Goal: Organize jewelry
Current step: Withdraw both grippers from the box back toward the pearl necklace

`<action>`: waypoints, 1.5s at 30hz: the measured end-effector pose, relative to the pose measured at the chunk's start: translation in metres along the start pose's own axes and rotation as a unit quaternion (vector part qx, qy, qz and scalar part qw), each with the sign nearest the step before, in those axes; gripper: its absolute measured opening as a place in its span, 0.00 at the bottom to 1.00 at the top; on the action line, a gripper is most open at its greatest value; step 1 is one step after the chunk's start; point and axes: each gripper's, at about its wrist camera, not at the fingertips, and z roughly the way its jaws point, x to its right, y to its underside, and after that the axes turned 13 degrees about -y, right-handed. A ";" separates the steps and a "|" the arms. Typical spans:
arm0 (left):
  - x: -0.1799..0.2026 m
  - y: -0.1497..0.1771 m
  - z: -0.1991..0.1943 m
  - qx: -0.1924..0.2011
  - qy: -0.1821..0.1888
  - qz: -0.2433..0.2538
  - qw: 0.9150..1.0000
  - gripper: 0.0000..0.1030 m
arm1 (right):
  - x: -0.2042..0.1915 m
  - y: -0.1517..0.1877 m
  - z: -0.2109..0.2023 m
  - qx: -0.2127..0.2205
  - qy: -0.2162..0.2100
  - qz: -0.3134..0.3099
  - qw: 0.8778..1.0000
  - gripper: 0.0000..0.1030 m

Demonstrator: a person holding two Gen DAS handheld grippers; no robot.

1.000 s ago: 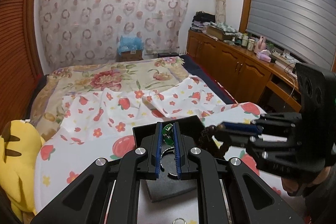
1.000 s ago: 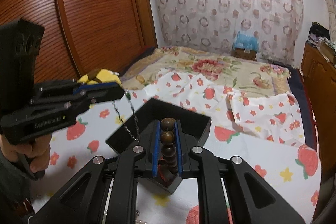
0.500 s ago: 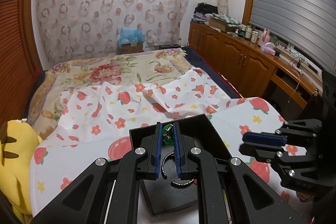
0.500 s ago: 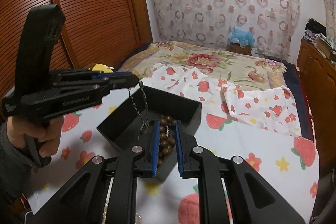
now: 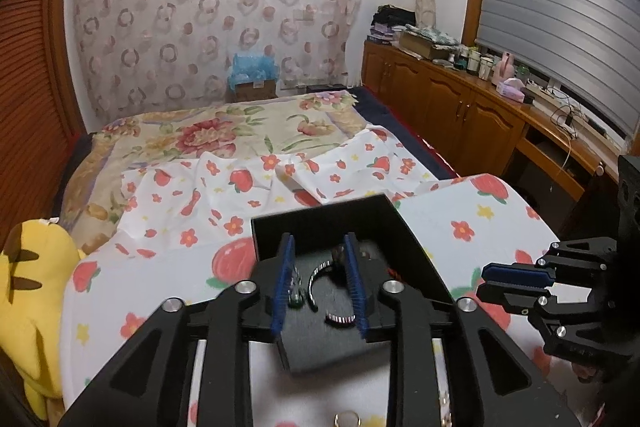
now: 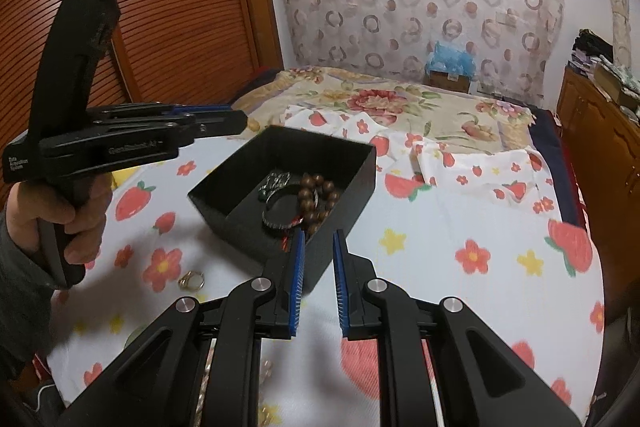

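- Left claw [image 5: 318, 277] hangs over the black box [image 6: 362, 163], fingers spread wide and empty.
- Right claw [image 6: 319, 281] sits just beside the box's near wall, parted, gripping nothing.
- Bead bracelet [image 6: 316, 197] and bangle [image 5: 318, 281] lie inside the box, below the left claw.
- Gold ring [image 6: 191, 281] rests on the table, left of the right claw.

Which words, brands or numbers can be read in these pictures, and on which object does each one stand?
"GenRobot AI": pale print on the side of the left claw, seen from the right wrist; slightly blurred, so the reading is likely, not certain.
Small three-line white label at the rear of that claw's body: too small to read.
Bottles and boxes on the wooden counter: any print is too small to read.
Nothing else readable.
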 end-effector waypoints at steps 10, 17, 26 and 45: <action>0.007 0.049 -0.041 -0.002 0.007 0.007 1.000 0.35 | -0.018 0.041 -0.019 -0.008 0.006 0.020 1.000 0.16; 0.014 0.080 -0.062 -0.006 0.007 0.012 1.000 0.42 | -0.022 0.072 -0.016 -0.037 0.018 0.032 0.999 0.20; 0.023 0.116 -0.077 -0.017 -0.002 0.017 1.000 0.43 | -0.035 0.094 -0.015 -0.063 0.006 0.026 0.998 0.26; 0.022 0.143 -0.078 -0.048 0.011 0.007 0.999 0.43 | -0.035 0.091 0.000 -0.106 0.047 -0.001 0.993 0.08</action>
